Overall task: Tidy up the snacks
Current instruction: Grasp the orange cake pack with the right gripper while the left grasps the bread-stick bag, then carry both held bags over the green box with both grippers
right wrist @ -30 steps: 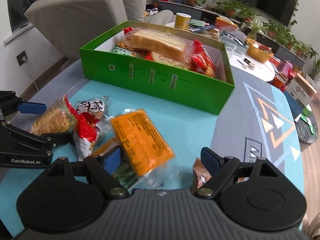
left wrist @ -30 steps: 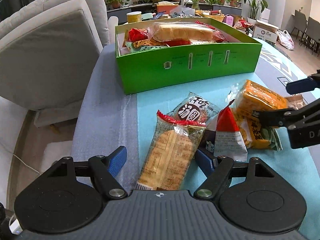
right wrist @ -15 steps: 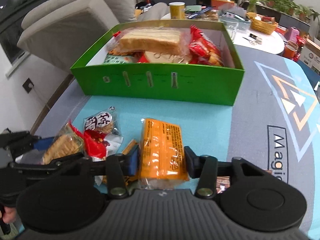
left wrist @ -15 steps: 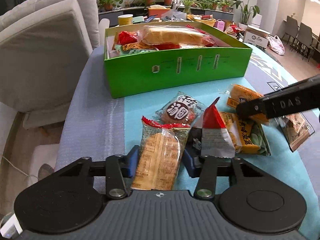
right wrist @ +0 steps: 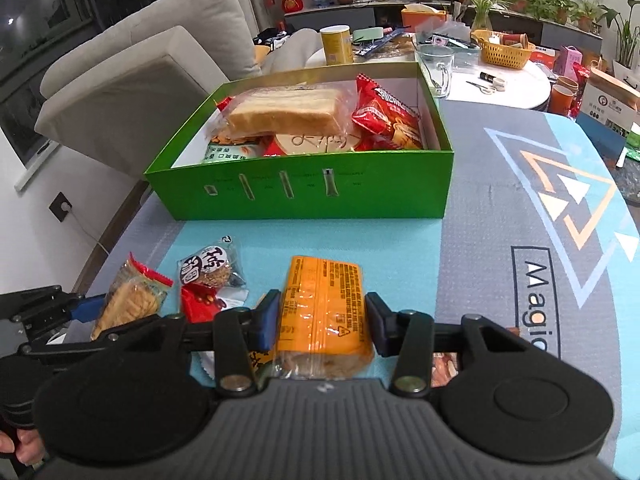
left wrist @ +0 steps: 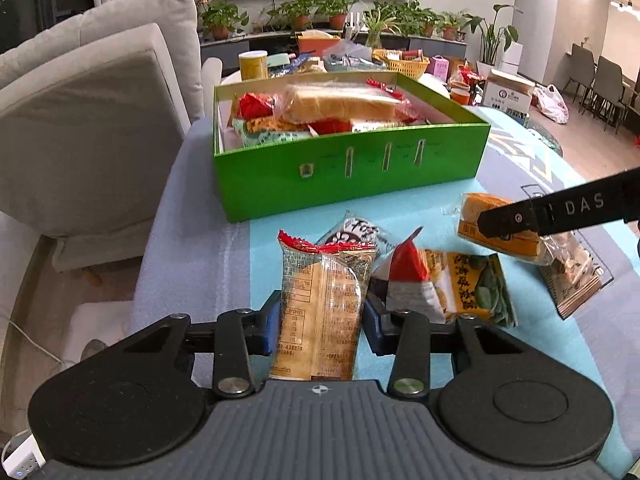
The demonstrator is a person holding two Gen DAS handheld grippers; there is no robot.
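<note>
My left gripper (left wrist: 320,324) is shut on a tan biscuit pack with a red top edge (left wrist: 320,312), lifted off the table. My right gripper (right wrist: 322,326) is shut on an orange snack pack (right wrist: 324,304), also lifted. The green box (left wrist: 348,176) stands ahead, holding a bread loaf (left wrist: 344,104) and several packets. The box also shows in the right wrist view (right wrist: 312,196). On the blue mat lie a round black-and-white pack (left wrist: 356,232), a red-and-white pack (left wrist: 408,280) and a yellow-green pack (left wrist: 472,288).
A clear nut packet (left wrist: 572,280) lies at the right. A grey sofa (left wrist: 88,128) stands to the left of the table. Behind the box is a cluttered round table with a yellow cup (right wrist: 336,44), a glass mug (right wrist: 436,64) and a basket (right wrist: 504,52).
Both grippers closed from open onto their packs, the left on the biscuit pack and the right on the orange pack, and both packs rose off the mat.
</note>
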